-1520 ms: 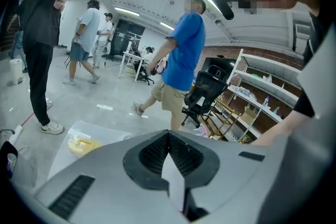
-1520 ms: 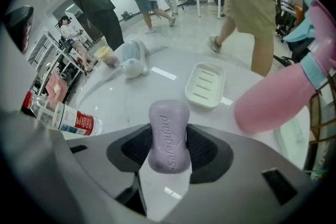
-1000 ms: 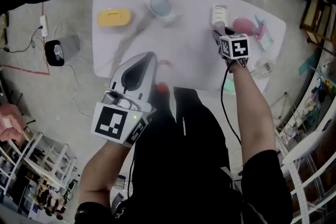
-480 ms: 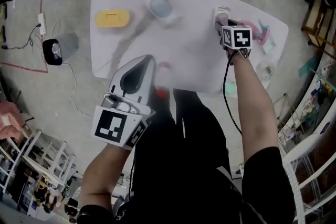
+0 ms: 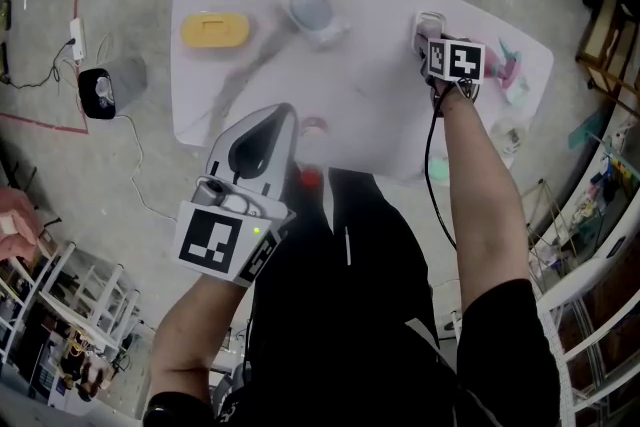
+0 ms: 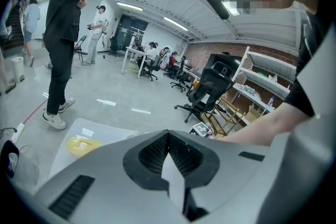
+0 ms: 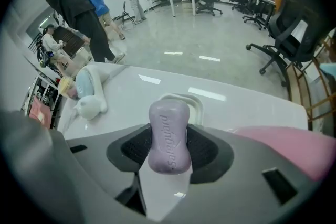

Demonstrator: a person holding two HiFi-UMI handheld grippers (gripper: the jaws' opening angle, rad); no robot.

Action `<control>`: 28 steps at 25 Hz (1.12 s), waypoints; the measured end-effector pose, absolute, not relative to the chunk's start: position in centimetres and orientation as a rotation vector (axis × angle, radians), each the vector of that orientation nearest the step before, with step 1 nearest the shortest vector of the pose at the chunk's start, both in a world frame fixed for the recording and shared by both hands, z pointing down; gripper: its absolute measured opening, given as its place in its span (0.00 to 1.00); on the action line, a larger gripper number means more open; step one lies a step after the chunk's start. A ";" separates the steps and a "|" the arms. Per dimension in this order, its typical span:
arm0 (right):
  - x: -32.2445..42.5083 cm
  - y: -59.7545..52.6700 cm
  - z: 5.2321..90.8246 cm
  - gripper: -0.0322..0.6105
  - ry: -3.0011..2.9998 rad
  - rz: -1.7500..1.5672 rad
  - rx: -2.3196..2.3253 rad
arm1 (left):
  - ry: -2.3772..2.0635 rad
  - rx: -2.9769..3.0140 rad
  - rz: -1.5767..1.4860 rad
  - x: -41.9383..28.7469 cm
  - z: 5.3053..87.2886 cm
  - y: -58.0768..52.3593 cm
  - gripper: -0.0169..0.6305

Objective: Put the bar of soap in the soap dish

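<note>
The purple bar of soap (image 7: 168, 134) stands on end between the jaws of my right gripper (image 7: 169, 150), which is shut on it. Just beyond the soap lies the white soap dish (image 7: 195, 101), on the white table. In the head view my right gripper (image 5: 429, 45) points steeply down over the soap dish (image 5: 426, 19) at the table's far right; the soap itself is hidden there. My left gripper (image 5: 281, 118) hovers at the table's near edge, shut with nothing in it. Its jaws (image 6: 168, 153) meet in the left gripper view.
On the white table (image 5: 360, 105) are a yellow oval container (image 5: 214, 28) at the far left, a blue and white item (image 5: 312, 11) at the far middle and a pink object (image 5: 508, 67) right of the dish. People stand on the floor beyond.
My right gripper has moved away from me across the table, and lower, to the white soap dish with the soap in it. My left gripper has stayed put.
</note>
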State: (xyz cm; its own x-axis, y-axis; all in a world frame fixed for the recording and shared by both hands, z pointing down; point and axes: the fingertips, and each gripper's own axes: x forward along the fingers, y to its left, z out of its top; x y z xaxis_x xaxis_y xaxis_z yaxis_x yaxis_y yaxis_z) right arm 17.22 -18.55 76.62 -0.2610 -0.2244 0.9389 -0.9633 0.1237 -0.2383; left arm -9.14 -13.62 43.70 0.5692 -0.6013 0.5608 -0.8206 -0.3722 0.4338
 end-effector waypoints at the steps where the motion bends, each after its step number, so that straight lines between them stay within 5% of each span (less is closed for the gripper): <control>1: 17.3 -18.7 76.6 0.38 -1.617 1.209 1.194 | -1.135 2.110 0.389 -9.1 43.5 -13.8 0.04; 28: 15.9 -15.2 73.3 0.38 -1.607 1.093 1.157 | -1.093 2.108 0.439 -9.6 44.5 -10.7 0.04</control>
